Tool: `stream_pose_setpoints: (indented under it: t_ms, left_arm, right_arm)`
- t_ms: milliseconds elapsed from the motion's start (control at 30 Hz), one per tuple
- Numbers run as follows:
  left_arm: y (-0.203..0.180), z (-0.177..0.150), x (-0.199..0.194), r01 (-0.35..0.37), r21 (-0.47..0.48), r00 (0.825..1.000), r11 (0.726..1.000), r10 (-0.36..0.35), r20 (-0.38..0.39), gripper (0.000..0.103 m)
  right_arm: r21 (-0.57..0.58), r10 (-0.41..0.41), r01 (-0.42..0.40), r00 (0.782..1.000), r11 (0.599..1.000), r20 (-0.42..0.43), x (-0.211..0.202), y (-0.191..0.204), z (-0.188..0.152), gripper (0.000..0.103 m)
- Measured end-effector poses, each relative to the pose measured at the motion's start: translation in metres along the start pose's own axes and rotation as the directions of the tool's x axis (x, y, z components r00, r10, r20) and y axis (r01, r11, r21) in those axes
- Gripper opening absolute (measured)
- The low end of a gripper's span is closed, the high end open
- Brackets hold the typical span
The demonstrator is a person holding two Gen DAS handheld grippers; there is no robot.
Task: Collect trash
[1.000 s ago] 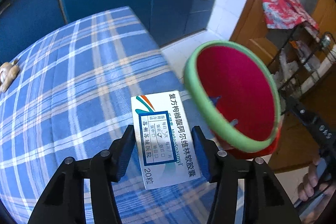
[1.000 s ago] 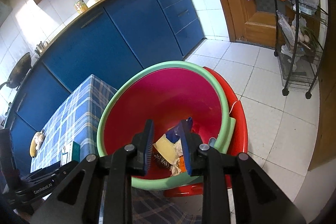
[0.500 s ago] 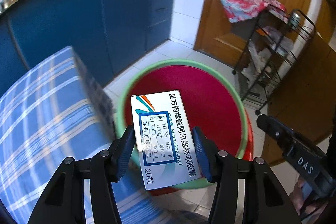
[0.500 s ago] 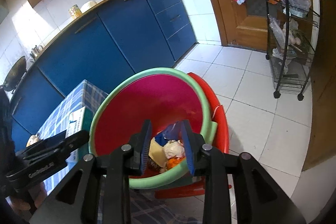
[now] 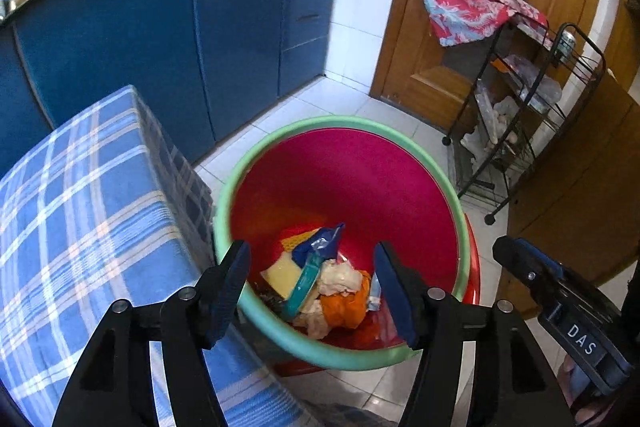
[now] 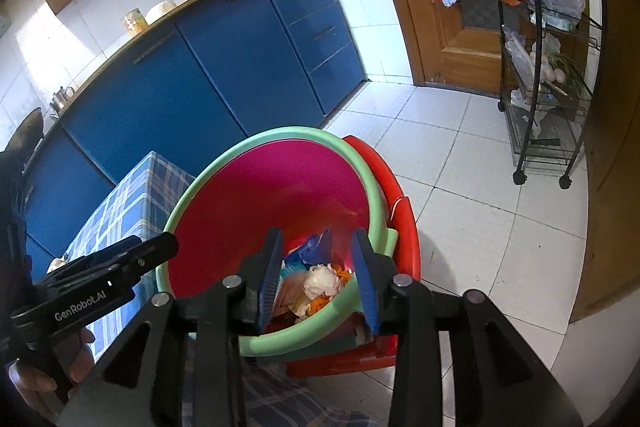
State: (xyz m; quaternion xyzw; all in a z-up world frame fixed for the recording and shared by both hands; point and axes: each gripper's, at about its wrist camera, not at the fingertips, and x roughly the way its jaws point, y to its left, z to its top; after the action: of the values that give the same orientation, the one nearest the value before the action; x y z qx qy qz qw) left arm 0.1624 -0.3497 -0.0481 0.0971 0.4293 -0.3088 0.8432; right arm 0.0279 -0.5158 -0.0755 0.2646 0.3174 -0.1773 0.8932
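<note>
The left claw (image 5: 312, 281) hangs over the green-rimmed red basin (image 5: 256, 323) at the lower centre of the left wrist view, its jaws wide apart and having just been opening, with nothing between the pads. Below the gap, a teal-edged medicine box (image 5: 302, 287) lies tilted among the trash in the basin's bottom: a blue wrapper (image 5: 316, 245), a pale yellow piece (image 5: 282, 273), crumpled white paper (image 5: 340, 277) and orange scraps (image 5: 346, 307).

The right claw (image 6: 318, 281), at the lower centre of its own view, has its jaws moderately apart, also just opening, and empty; it sits over the near rim of the same basin. The basin rests on a red stool (image 6: 404, 227) on the white tiled floor (image 6: 472, 227), just beside the blue plaid surface (image 5: 80, 211) at the left of the frame.
</note>
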Motion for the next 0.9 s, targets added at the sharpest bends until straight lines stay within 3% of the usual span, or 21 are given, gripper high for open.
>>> stream_pose_setpoints:
  t_ms: [167,233,467,900]
  left_arm:
    - [0.013,-0.006,-0.017,-0.021,-0.035,1.0,0.999,0.021,0.018,0.066]
    - [0.017,-0.01,-0.025,-0.031,-0.048,0.999,0.998,0.032,0.021,0.066]
    - [0.045,-0.026,-0.058,-0.083,-0.106,0.995,0.991,0.088,0.043,0.066]
    - [0.101,-0.069,-0.124,-0.216,-0.238,0.97,0.947,0.236,0.057,0.071]
  right_arm:
    - [-0.037,0.015,-0.015,1.0,0.999,0.01,-0.011,0.013,-0.002,0.042]
    - [-0.046,0.024,-0.023,1.0,0.999,0.014,-0.016,0.02,-0.003,0.05]
    - [-0.095,0.063,-0.06,0.998,0.994,0.026,-0.035,0.049,-0.011,0.057]
    - [-0.192,0.132,-0.125,0.991,0.973,0.019,-0.066,0.104,-0.035,0.064]
